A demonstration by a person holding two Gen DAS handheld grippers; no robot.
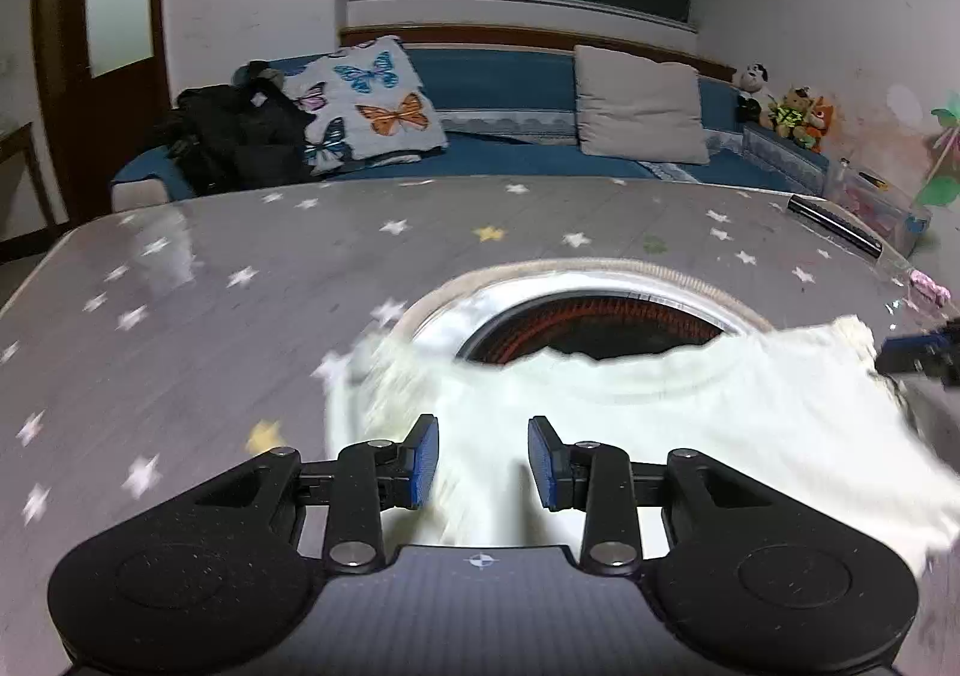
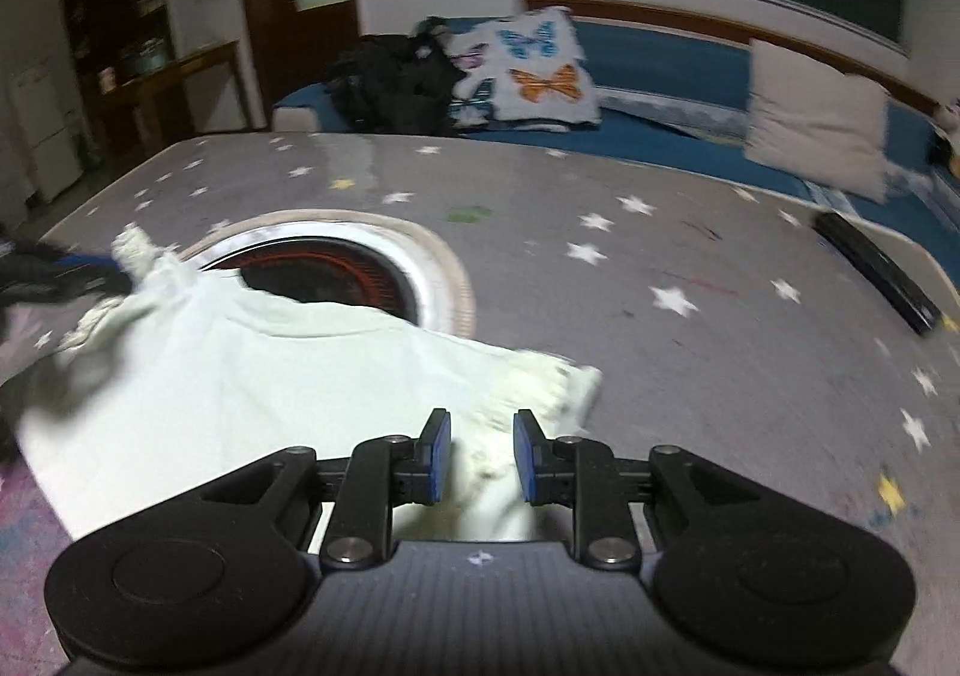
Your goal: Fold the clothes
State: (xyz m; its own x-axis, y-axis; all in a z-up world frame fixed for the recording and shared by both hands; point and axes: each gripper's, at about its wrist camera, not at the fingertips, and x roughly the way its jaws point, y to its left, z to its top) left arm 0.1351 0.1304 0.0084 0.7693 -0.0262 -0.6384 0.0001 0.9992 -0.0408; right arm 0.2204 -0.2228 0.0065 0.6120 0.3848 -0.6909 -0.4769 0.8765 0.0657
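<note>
**Carefully now: the fold may slip while both claws stand loose**

Here the pale garment (image 1: 690, 424) lies on the grey star-patterned table (image 1: 180, 316), and its far edge covers part of the round heater set in the table top (image 1: 600, 316). The left gripper (image 1: 483, 463) has its jaws partly apart, with cloth between the blue pads, but the pads do not seem to press on it. The right gripper (image 2: 482, 457) is also partly apart, over the frilly corner of the garment, and its pads stand clear of the cloth on both sides. So I judge that neither claw has a real hold at this moment.

What can go wrong from here, in my opinion:

- If a claw closes too high, it catches only the top layer or the frill, and the fold opens when lifted.
- If the two hands pull unevenly, the cloth goes crooked and the edges do not meet.
- The pictures are blurred, so the hands are probably moving; a quick move can drag the loose garment along the smooth table.
- The far edge hangs over the heater opening; it could sag into it or catch on the rim.
</note>
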